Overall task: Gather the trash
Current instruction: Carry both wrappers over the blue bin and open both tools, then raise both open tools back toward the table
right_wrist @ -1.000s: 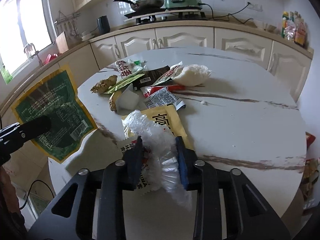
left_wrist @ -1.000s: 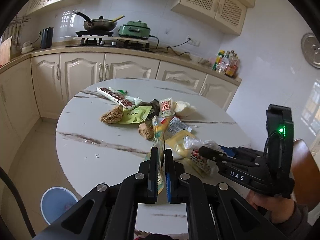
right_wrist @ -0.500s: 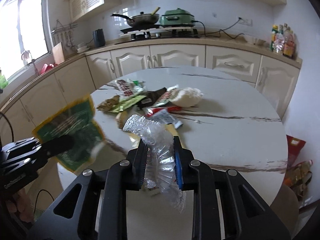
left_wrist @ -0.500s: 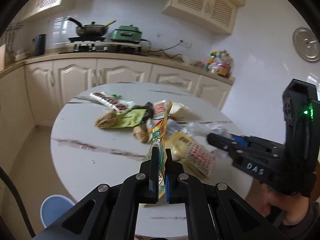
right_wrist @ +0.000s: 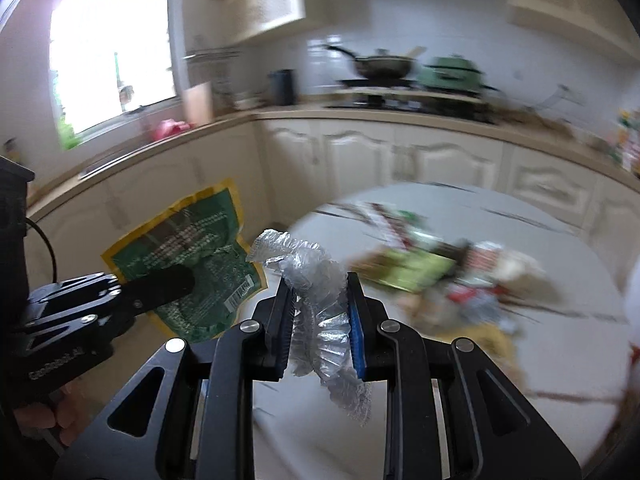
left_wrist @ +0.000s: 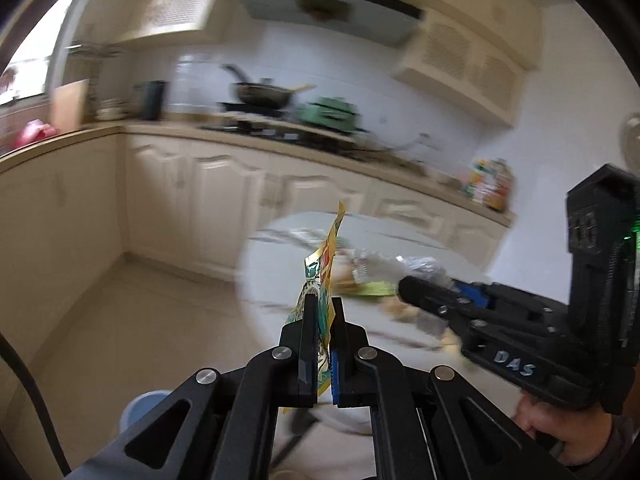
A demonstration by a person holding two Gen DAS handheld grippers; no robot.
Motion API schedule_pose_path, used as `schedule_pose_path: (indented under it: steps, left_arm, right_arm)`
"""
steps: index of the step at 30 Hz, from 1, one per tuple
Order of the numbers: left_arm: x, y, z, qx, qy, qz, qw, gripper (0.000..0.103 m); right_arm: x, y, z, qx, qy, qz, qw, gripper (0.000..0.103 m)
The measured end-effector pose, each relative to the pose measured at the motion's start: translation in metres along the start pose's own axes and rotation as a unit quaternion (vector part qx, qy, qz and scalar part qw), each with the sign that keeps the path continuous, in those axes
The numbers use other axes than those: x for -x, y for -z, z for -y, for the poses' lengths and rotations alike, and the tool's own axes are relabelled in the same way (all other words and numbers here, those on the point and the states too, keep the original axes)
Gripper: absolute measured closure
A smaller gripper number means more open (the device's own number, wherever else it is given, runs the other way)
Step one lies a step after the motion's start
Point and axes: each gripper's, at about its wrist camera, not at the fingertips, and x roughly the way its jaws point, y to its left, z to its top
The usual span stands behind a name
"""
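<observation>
- Cream cabinets [right_wrist: 400, 160] run under a tan countertop [right_wrist: 420, 118] across the kitchen from 9 to 3 o'clock.
- Dark wok [right_wrist: 382, 65] sits on the stove at 12 o'clock; green cooker [right_wrist: 450, 74] just beside it, toward 1 o'clock.
- Bright window [right_wrist: 112, 44] at 10 o'clock.
- Black kettle [left_wrist: 151, 100] on the countertop at 10 o'clock.
- Light blue bin [left_wrist: 140, 408] on the floor at 7 o'clock.
- Round white marble table [right_wrist: 540, 352], blurred, at 4 o'clock.
</observation>
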Motion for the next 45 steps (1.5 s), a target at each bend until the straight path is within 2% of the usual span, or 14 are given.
schedule_pose_path:
  steps: [3, 6, 9, 12, 16, 21, 26, 28, 29, 31, 34, 39, 43, 45]
  left_arm:
    - [0.02, 0.012, -0.054, 0.032, -0.068, -0.011, 0.9971, 0.102]
    - [0.032, 0.029, -0.103, 0.069, -0.112, -0.029, 0.9909, 0.102]
    - [0.027, 0.051, -0.14, 0.1, -0.142, -0.061, 0.9829, 0.102]
    - [0.0, 0.074, -0.173, 0.131, -0.152, -0.105, 0.974, 0.102]
    - [-0.054, 0.108, -0.217, 0.17, -0.15, -0.172, 0.9587, 0.102]
    - [-0.128, 0.139, -0.27, 0.199, -0.142, -0.248, 0.9376, 0.102]
    - [-0.187, 0.156, -0.31, 0.214, -0.152, -0.301, 0.9167, 0.101]
    - [-0.208, 0.148, -0.325, 0.22, -0.163, -0.311, 0.9101, 0.092]
    - [-0.217, 0.146, -0.331, 0.221, -0.169, -0.317, 0.9067, 0.087]
    - [-0.229, 0.144, -0.339, 0.224, -0.188, -0.322, 0.9003, 0.058]
    - [-0.237, 0.133, -0.341, 0.235, -0.194, -0.316, 0.8983, 0.054]
    - [-0.215, 0.118, -0.332, 0.235, -0.222, -0.296, 0.8989, 0.048]
    - [-0.186, 0.094, -0.325, 0.233, -0.243, -0.271, 0.9019, 0.046]
    - [-0.175, 0.083, -0.314, 0.234, -0.253, -0.255, 0.9033, 0.043]
  right_arm:
    - [-0.032, -0.008, -0.049, 0.032, -0.045, -0.008, 0.998, 0.081]
    - [-0.071, -0.006, -0.1, 0.064, -0.085, -0.029, 0.994, 0.081]
    - [-0.115, 0.005, -0.143, 0.094, -0.11, -0.059, 0.988, 0.081]
    - [-0.165, 0.03, -0.169, 0.112, -0.129, -0.102, 0.98, 0.081]
    - [-0.247, 0.073, -0.178, 0.1, -0.136, -0.193, 0.967, 0.081]
    - [-0.342, 0.13, -0.159, 0.054, -0.131, -0.298, 0.944, 0.081]
    - [-0.403, 0.17, -0.146, 0.03, -0.128, -0.355, 0.926, 0.08]
    - [-0.422, 0.181, -0.146, 0.03, -0.129, -0.366, 0.921, 0.08]
    - [-0.43, 0.185, -0.145, 0.026, -0.133, -0.37, 0.919, 0.08]
    - [-0.442, 0.19, -0.145, 0.019, -0.139, -0.376, 0.916, 0.079]
    - [-0.453, 0.191, -0.14, 0.012, -0.146, -0.378, 0.914, 0.076]
    - [-0.447, 0.188, -0.139, -0.007, -0.171, -0.373, 0.912, 0.066]
    - [-0.422, 0.173, -0.147, 0.005, -0.165, -0.354, 0.92, 0.043]
    - [-0.407, 0.16, -0.15, 0.01, -0.168, -0.346, 0.923, 0.037]
